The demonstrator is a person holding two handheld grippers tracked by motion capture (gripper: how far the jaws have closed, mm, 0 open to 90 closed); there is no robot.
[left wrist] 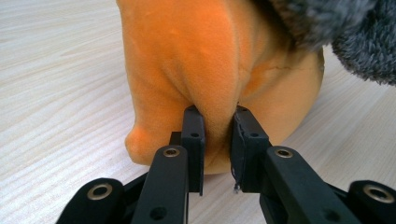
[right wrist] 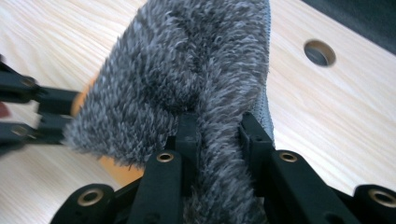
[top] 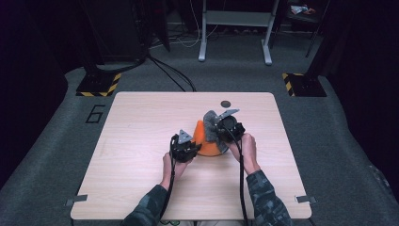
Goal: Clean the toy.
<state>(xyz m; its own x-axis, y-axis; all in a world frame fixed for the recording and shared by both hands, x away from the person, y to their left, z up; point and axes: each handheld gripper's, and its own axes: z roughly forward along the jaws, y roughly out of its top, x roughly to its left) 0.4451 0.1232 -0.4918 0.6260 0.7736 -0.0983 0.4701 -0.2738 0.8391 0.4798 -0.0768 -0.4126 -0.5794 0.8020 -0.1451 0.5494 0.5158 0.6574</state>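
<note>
Between the 2 black fingers (left wrist: 194, 140) of the left gripper (left wrist: 215, 140) sits a fold of orange plush (left wrist: 187, 60), pinched tight from both sides, so that gripper is clamped on the soft toy. Over in the right gripper view, the right gripper (right wrist: 219, 133) has its fingers (right wrist: 189, 135) closed on a strip of shaggy grey fur (right wrist: 187, 70), which drapes over the orange body. Seen from the high view, the orange plush (top: 203, 141) and grey fur (top: 211, 123) rest near the middle of the pale wooden bench (top: 141, 141), with the left gripper (top: 184, 146) just beside them on one side, the right gripper (top: 229, 128) on the other. Farther back, a small round hole (top: 226, 103) marks the bench top.
</note>
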